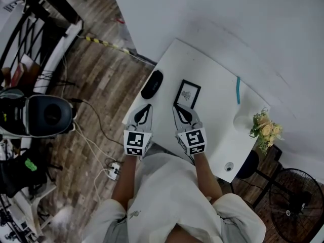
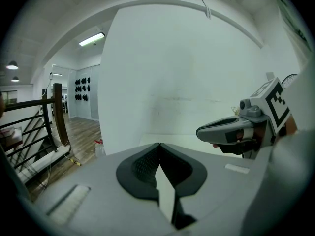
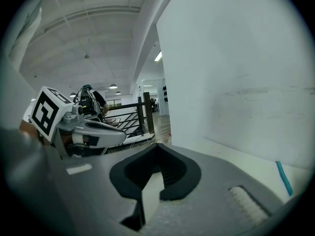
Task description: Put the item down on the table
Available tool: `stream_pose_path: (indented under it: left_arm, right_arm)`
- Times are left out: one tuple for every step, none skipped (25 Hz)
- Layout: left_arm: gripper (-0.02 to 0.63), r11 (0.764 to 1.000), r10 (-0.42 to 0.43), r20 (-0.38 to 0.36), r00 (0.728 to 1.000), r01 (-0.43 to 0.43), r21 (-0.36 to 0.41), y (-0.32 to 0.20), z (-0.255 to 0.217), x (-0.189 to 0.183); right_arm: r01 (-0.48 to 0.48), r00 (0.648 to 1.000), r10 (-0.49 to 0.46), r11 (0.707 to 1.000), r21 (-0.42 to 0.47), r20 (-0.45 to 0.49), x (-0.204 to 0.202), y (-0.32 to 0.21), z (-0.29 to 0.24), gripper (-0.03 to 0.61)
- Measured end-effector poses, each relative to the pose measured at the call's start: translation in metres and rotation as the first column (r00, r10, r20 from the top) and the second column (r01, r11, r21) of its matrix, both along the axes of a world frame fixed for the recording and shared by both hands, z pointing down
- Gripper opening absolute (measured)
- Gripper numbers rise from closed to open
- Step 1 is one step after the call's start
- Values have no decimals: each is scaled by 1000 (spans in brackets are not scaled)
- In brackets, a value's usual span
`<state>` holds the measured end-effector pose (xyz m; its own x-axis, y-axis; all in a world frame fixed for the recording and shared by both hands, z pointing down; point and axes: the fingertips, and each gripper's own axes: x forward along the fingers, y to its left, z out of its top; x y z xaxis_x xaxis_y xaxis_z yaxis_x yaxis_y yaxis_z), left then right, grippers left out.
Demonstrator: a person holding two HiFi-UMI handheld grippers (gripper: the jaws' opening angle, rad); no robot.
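Observation:
A black oval item (image 1: 152,84) lies flat on the white table (image 1: 217,130), near its left edge. My left gripper (image 1: 147,107) hovers just short of it, shut, with nothing between the jaws. In the left gripper view the jaw tips of that gripper (image 2: 158,144) meet over bare table. A small black-framed picture (image 1: 188,93) lies to the right of the black item. My right gripper (image 1: 176,107) is right behind the picture, shut and empty too; in its own view the right gripper's tips (image 3: 156,145) touch. Both grippers sit side by side, tilted slightly down.
A teal pen (image 1: 238,90) lies at the far right of the table, with a white vase of flowers (image 1: 264,128) near the right corner and a small round object (image 1: 229,167) by the near edge. Wooden floor, cables and a railing (image 1: 30,39) are on the left; a white wall stands behind the table.

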<state>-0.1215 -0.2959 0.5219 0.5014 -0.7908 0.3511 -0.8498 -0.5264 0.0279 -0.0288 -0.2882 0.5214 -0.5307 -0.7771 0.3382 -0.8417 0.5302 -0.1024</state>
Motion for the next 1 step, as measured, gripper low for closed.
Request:
stream_pose_path:
  left_arm:
    - [15, 1000, 1, -1, 1000, -1, 0, -1, 1, 0]
  right_arm:
    - [1, 1000, -1, 1000, 0, -1, 0, -1, 0, 3]
